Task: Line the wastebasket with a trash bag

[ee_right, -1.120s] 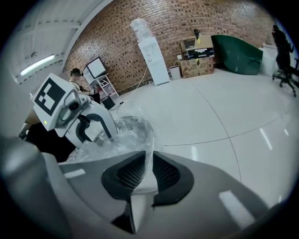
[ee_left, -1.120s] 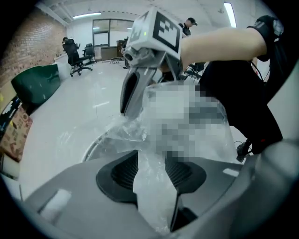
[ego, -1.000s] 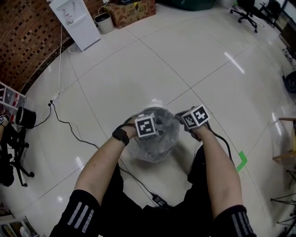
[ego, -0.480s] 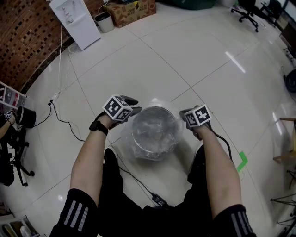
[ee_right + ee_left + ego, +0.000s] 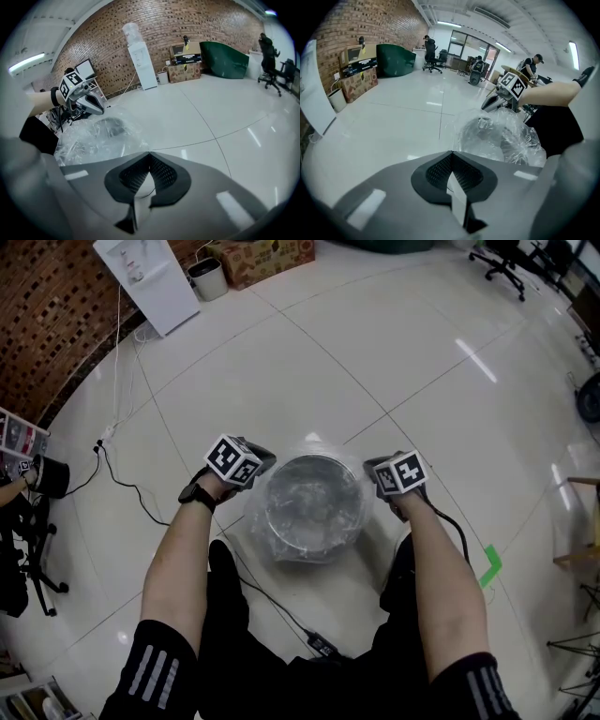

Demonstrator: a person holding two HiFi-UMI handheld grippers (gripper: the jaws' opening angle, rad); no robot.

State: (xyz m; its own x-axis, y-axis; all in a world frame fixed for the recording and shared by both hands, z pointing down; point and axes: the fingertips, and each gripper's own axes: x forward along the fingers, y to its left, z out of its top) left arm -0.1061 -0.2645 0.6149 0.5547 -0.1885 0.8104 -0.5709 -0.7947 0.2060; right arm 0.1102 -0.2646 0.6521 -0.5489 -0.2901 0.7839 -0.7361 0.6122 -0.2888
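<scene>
Handling trash bag point(image 5: 255, 514) over wastebasket point(image 5: 313, 460) — expect light, limp, slippery, easily torn film. Your left claw point(image 5: 265, 457) and right claw point(image 5: 367, 465) both closed at opposite rim sides — pinch bunched edge.

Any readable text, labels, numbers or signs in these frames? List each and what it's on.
No text can be read in any view.
Cardboard box: dark print, too blurred to read.
Printed sheets at the left edge: too small to read.
Marker cubes: black-and-white square patterns only, no letters or numbers.
</scene>
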